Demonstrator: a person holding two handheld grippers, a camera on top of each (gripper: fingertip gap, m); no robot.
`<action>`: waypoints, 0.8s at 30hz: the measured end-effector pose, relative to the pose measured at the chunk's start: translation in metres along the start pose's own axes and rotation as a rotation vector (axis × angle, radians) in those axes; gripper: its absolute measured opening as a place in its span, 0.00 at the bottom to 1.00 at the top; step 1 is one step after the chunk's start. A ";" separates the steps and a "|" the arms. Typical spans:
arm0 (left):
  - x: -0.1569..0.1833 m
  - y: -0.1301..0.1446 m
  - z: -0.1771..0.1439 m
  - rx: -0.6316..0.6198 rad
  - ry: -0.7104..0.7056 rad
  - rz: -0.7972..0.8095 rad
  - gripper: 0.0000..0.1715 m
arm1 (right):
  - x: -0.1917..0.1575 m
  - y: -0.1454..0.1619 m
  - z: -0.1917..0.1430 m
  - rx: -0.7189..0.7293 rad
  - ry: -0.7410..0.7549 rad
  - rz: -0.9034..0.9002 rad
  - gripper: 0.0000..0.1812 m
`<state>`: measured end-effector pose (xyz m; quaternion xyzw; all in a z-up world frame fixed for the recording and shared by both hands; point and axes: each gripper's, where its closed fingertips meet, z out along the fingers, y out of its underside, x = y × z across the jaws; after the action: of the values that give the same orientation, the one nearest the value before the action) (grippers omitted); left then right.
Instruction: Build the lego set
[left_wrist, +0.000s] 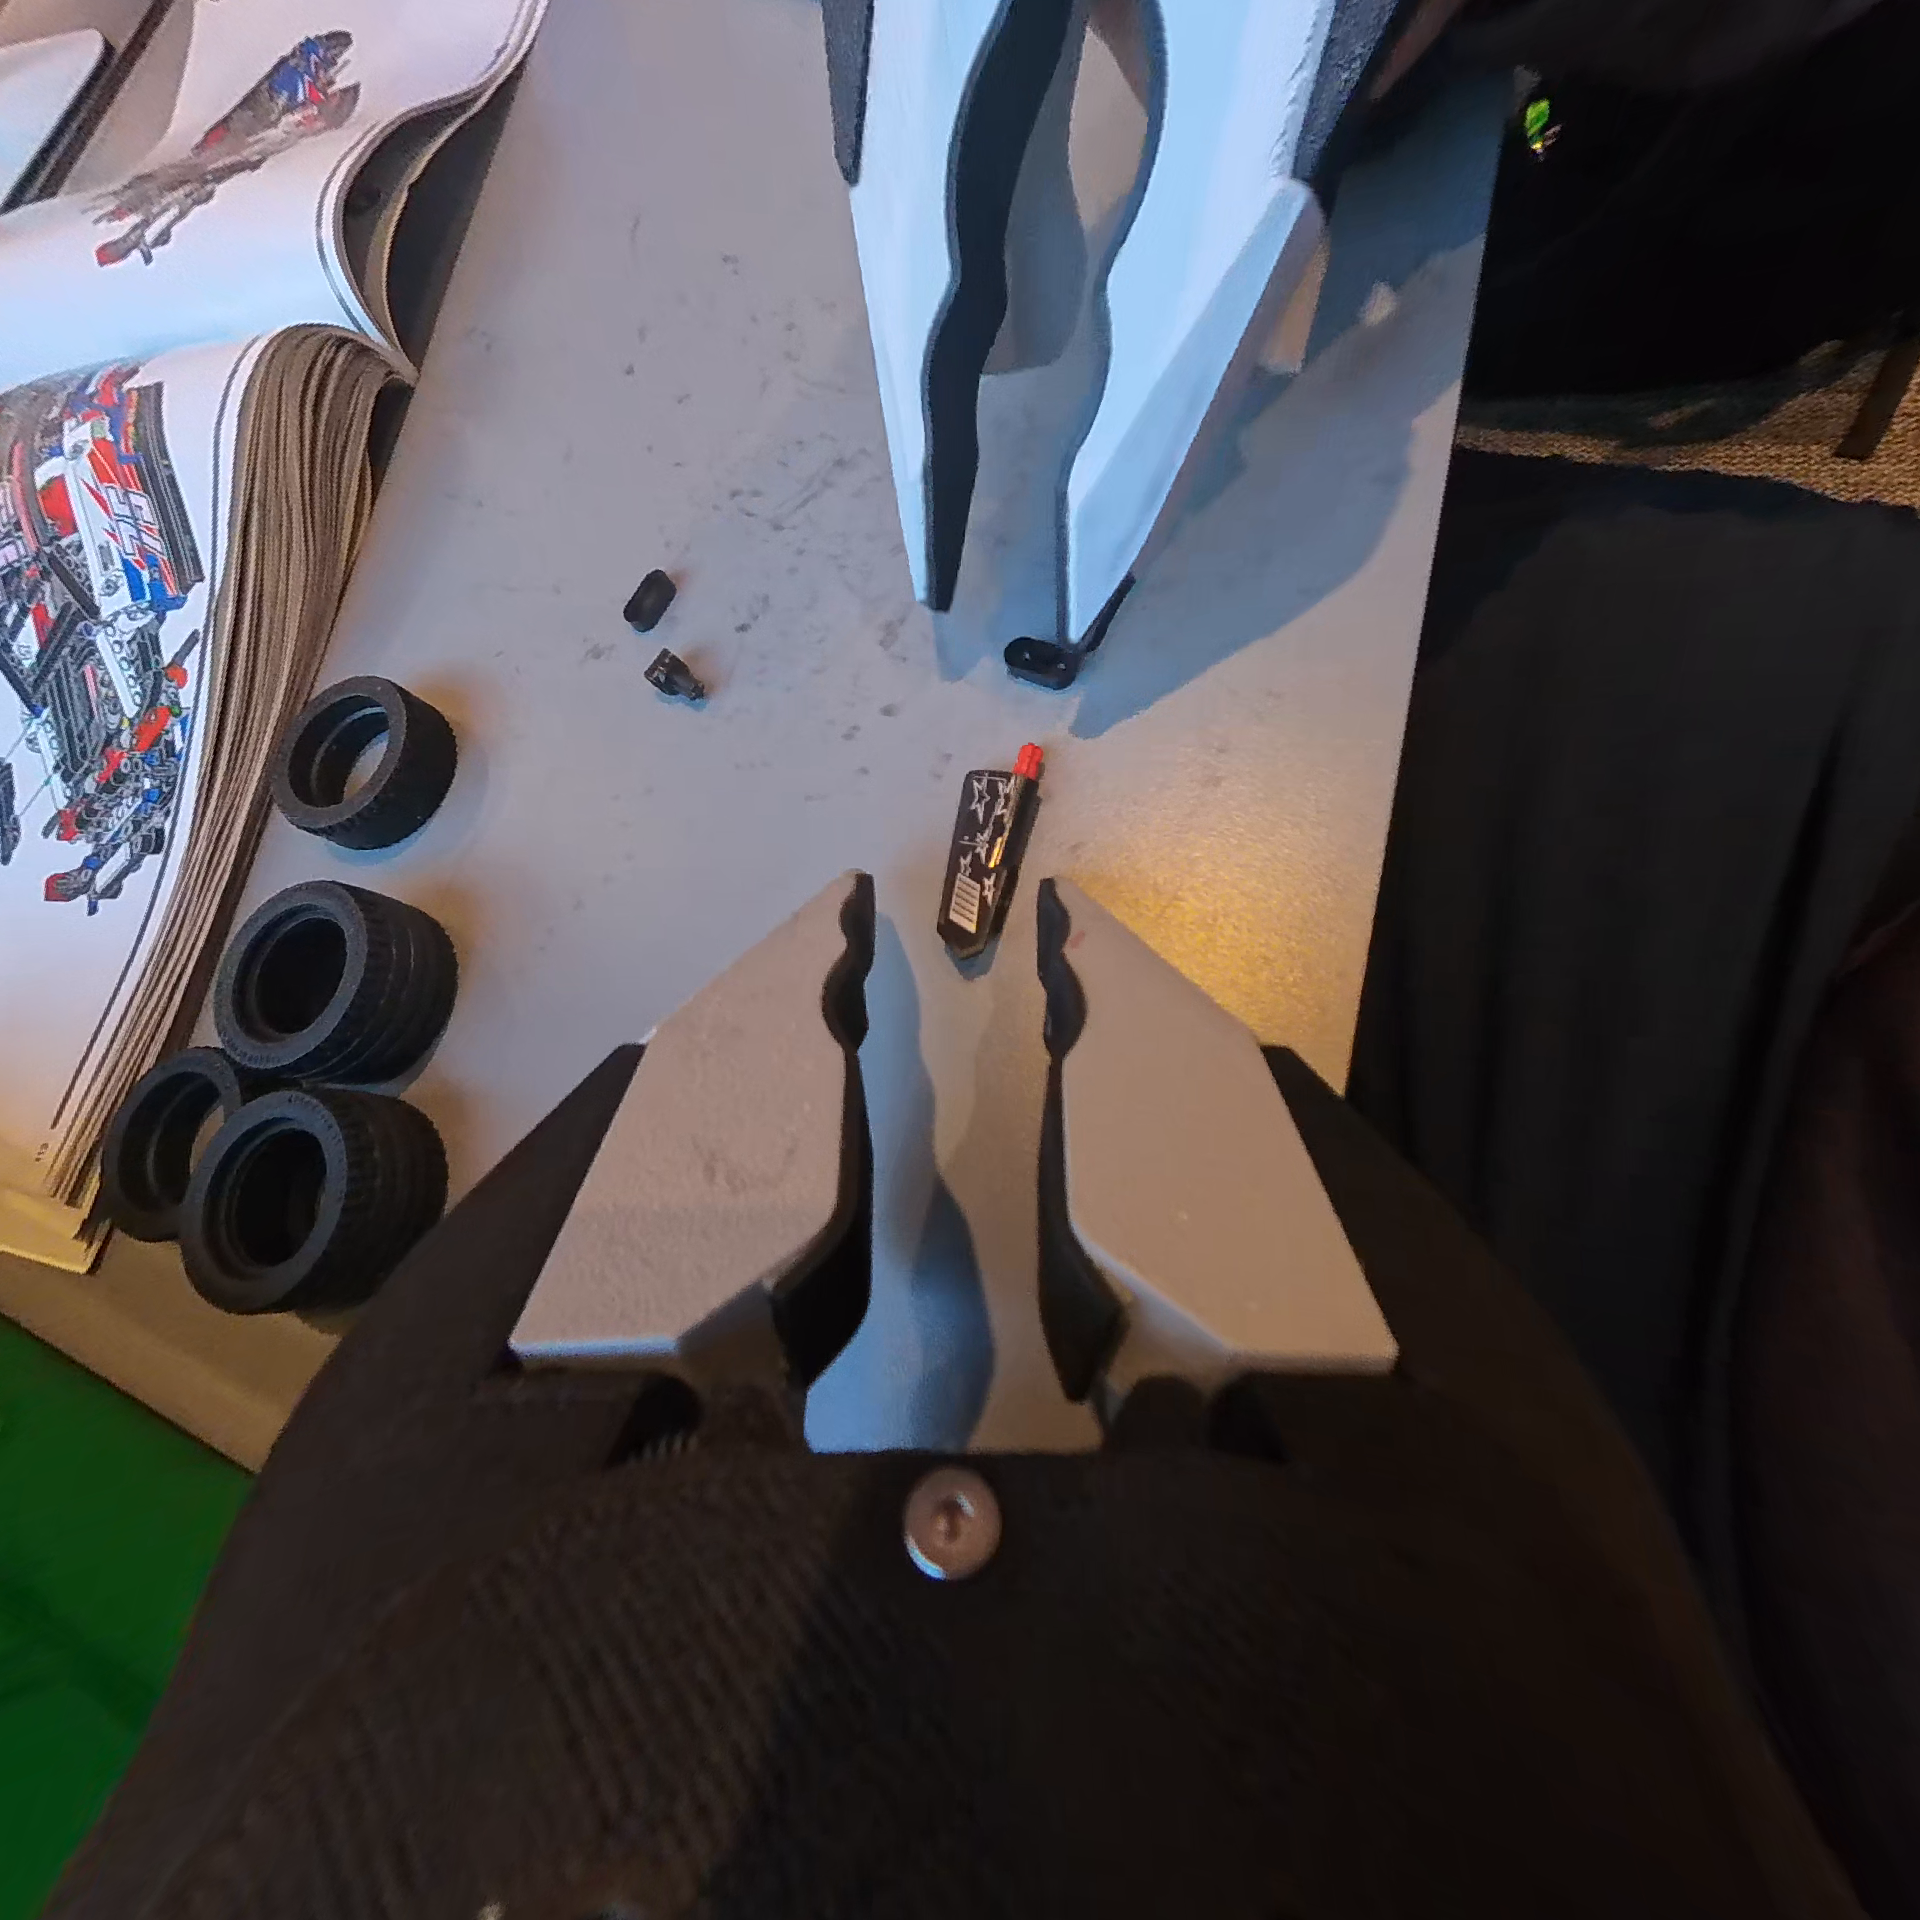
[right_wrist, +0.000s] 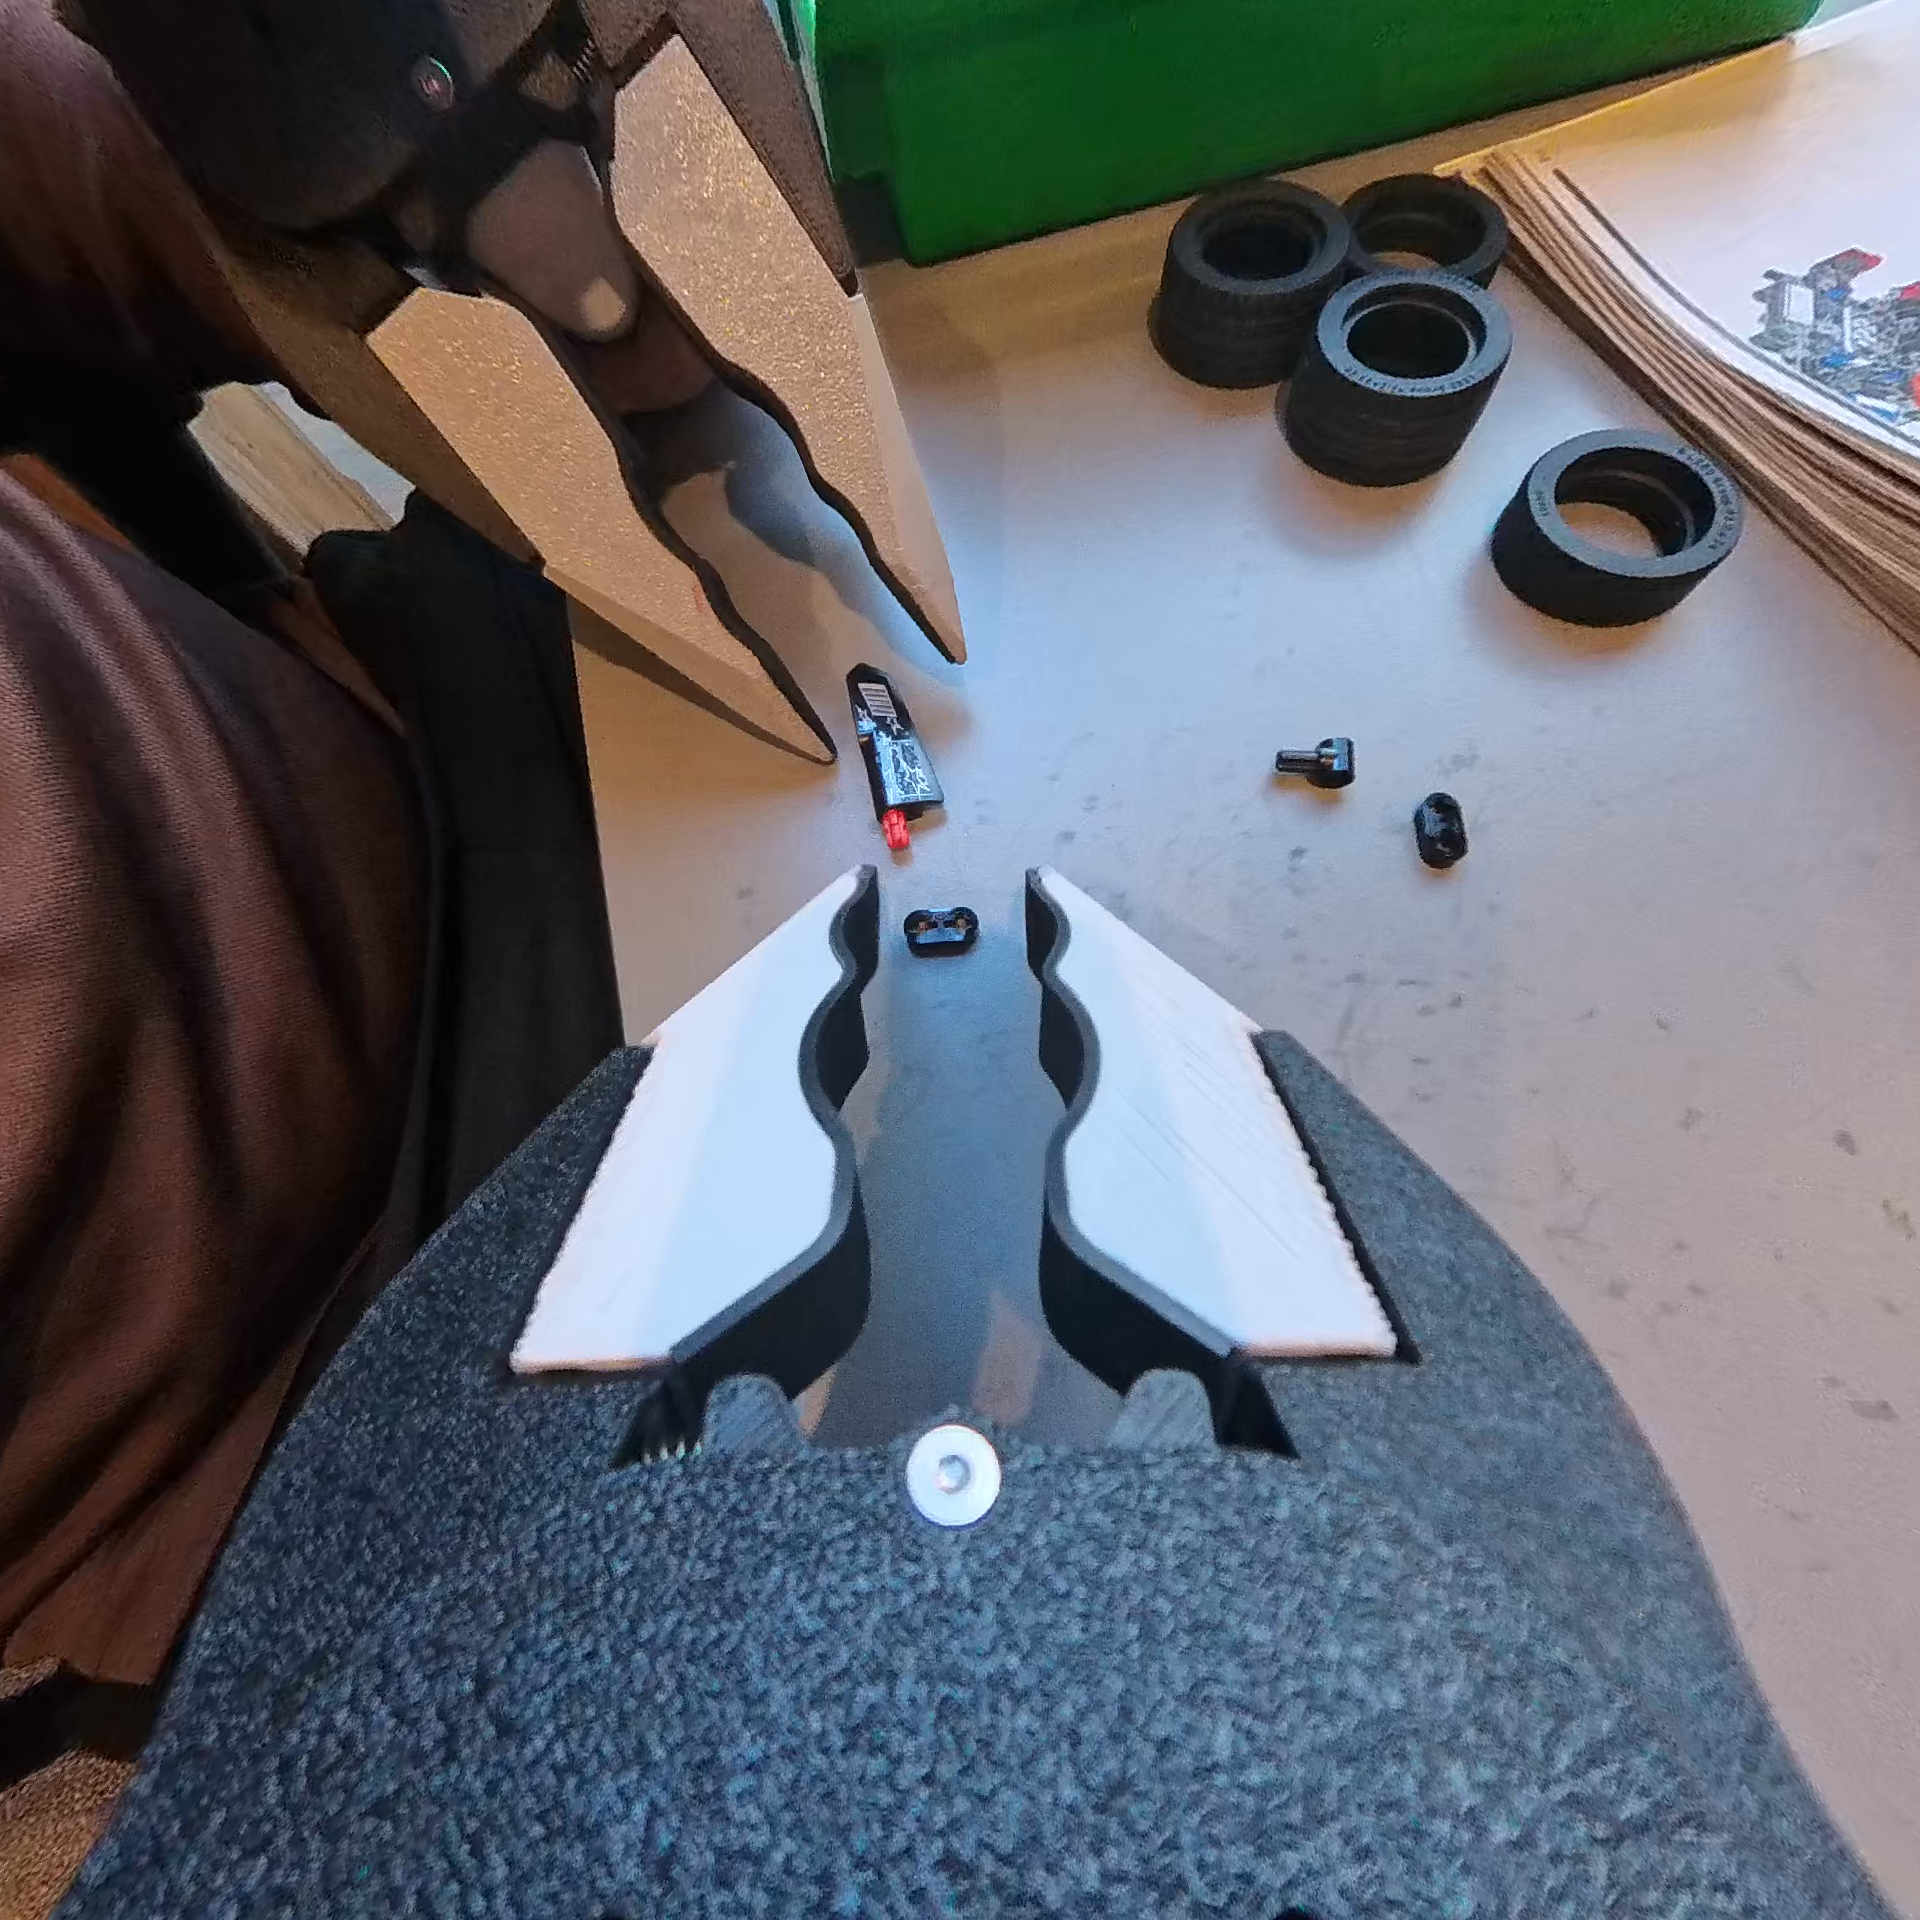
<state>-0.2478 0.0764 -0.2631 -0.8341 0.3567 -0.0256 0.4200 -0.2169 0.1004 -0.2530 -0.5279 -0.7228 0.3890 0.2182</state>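
Lego connector loose on desk between open, empty right tool; left tool likewise; closing squarely required next.

No legible text; tyre sidewall lettering too small.

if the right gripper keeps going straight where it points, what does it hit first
Most likely the small black two-hole connector, lying on the table between the fingertips of the open right gripper. Beyond it lies the black stickered piece with a red pin. Height above the table is unclear.
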 end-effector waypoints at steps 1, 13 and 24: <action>0.000 0.000 0.000 0.000 -0.001 0.000 0.16 | 0.000 -0.001 -0.001 0.006 0.000 -0.003 0.16; 0.003 0.001 0.002 -0.011 0.015 0.020 0.05 | -0.014 -0.007 0.009 0.006 -0.001 -0.083 0.16; 0.010 -0.005 -0.003 0.032 -0.139 0.272 0.05 | -0.023 -0.019 0.021 0.024 0.027 -0.125 0.15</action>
<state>-0.2386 0.0697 -0.2604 -0.7711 0.4358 0.0837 0.4566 -0.2352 0.0690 -0.2481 -0.4844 -0.7465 0.3760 0.2582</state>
